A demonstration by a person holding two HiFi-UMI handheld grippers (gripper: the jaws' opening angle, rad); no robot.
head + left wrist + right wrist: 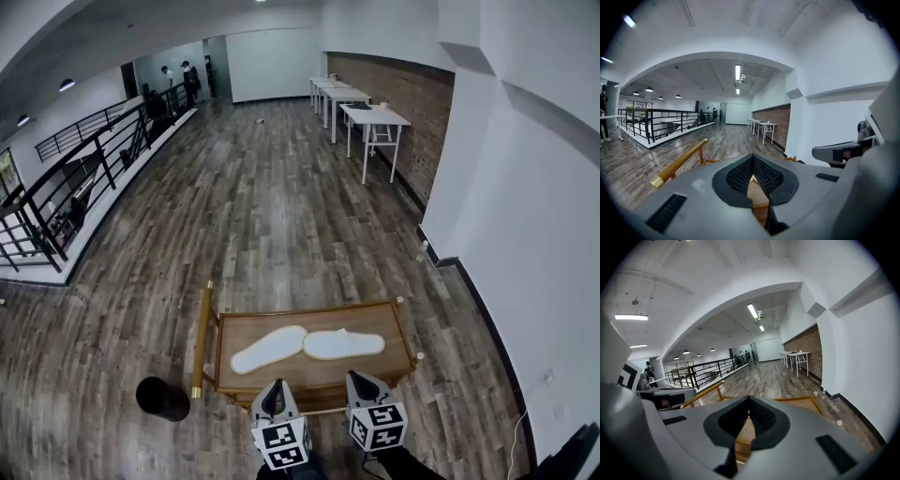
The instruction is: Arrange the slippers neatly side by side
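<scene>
Head view, slippers: two pale slippers are lying on the wooden table (309, 310), roughly end to end. The left slipper (269, 349) is slanting and the right slipper (343, 344) is lying straighter; their inner ends are meeting or nearly meeting.
Head view, grippers: the left gripper (274, 392) and right gripper (362, 384) are hovering at the table's near edge, short of both slippers.
Left gripper view: the left gripper (753, 176) is showing its pads pressed together with nothing between them, only table wood showing below.
Right gripper view: the right gripper (748, 416) is likewise pinched closed and carrying nothing.
Step in hand: this is probably the approach, so both sets of jaws need spreading before descending.
Doing it well: gripping the slanted slipper by one thin edge, turning it parallel to its mate, and matching the ends.
</scene>
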